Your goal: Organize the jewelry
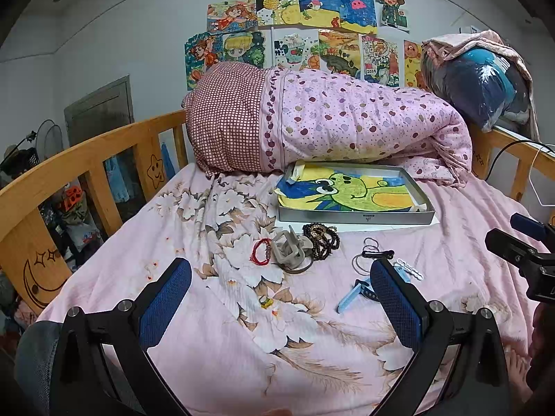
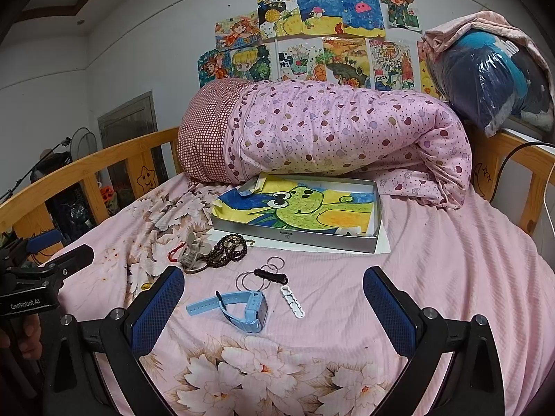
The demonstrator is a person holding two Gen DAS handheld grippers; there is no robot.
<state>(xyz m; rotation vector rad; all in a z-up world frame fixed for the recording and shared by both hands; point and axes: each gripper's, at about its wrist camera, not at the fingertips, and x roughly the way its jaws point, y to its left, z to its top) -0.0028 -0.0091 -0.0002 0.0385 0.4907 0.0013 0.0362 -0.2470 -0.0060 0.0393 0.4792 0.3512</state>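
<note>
Jewelry (image 1: 321, 239) clustered near tray (image 1: 357, 215) edge; left tongs (image 1: 281, 277), right tongs (image 2: 274, 286) wide, empty.

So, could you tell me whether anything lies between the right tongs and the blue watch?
Nothing visible does: the right tongs are open, and the blue watch lies on bare bedsheet between the two fingers.

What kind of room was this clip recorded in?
Most likely a child's bedroom: a bed with a wooden rail, a rolled quilt on the floral sheet, and crayon drawings taped to the wall.
</note>
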